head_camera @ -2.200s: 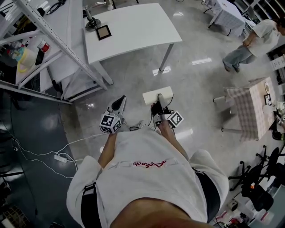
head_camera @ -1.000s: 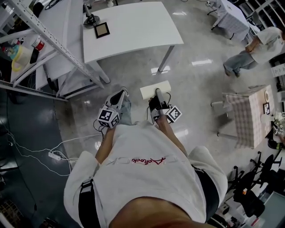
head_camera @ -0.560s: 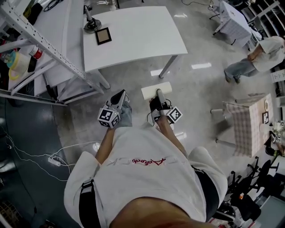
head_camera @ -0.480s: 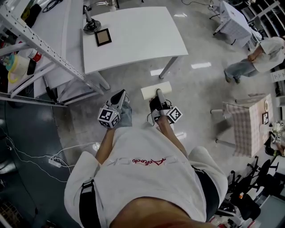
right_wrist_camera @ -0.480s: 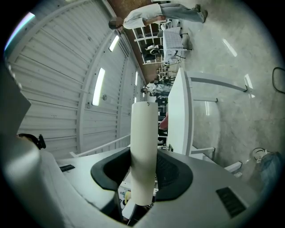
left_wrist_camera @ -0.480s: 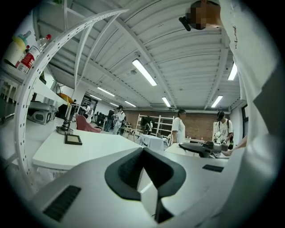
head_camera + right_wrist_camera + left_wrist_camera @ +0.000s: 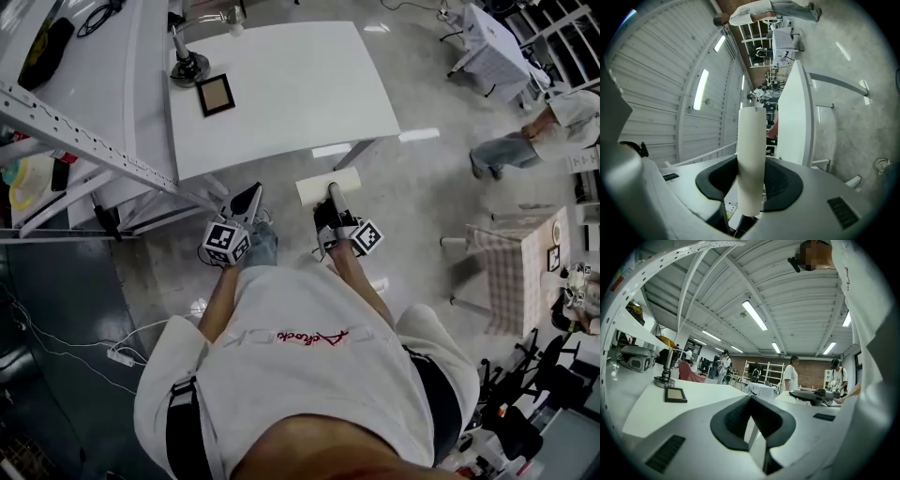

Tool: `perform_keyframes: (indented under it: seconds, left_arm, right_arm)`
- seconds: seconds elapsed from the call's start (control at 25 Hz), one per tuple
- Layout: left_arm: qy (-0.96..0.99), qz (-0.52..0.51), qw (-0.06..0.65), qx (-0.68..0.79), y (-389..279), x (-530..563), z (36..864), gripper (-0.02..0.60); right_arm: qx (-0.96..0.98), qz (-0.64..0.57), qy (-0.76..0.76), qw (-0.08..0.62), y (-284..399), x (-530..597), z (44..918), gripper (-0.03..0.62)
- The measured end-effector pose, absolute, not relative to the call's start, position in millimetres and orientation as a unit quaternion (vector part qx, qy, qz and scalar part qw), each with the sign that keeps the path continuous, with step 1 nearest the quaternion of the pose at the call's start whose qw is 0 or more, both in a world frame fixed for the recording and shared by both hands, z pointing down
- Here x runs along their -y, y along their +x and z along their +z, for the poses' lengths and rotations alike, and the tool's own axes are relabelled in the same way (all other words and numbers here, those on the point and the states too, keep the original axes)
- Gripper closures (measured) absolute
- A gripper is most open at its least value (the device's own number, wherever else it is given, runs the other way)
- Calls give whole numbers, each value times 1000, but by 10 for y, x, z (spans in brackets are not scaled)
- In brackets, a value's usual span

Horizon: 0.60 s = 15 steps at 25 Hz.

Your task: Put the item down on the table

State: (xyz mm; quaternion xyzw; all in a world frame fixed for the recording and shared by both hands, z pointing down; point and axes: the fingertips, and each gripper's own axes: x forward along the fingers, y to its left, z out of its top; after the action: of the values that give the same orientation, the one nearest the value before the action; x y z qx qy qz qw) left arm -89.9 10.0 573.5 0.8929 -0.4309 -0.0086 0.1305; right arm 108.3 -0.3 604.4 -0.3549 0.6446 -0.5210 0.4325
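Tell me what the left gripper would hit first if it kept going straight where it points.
Probably the near edge of the white table; the left gripper's height against the tabletop is unclear.

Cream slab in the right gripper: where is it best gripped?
Probably across its two broad faces, mid-way along the near long edge, as the right gripper holds it: the cream slab is thin and wide, so only its thickness fits the jaws.

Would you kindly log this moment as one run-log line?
right hand-held gripper: gripping cream block | left hand-held gripper: shut, empty | white table: ahead, block not yet down
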Motion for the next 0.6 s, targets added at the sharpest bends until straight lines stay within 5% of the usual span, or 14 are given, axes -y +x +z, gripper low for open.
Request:
perform_keyframes:
  seconds: [0.6]
  left_arm:
    - [899,-8,134,416,-1128,1132,5613,558]
  right_arm:
    - [-642,-517,-362,435,807,1180,5892,416]
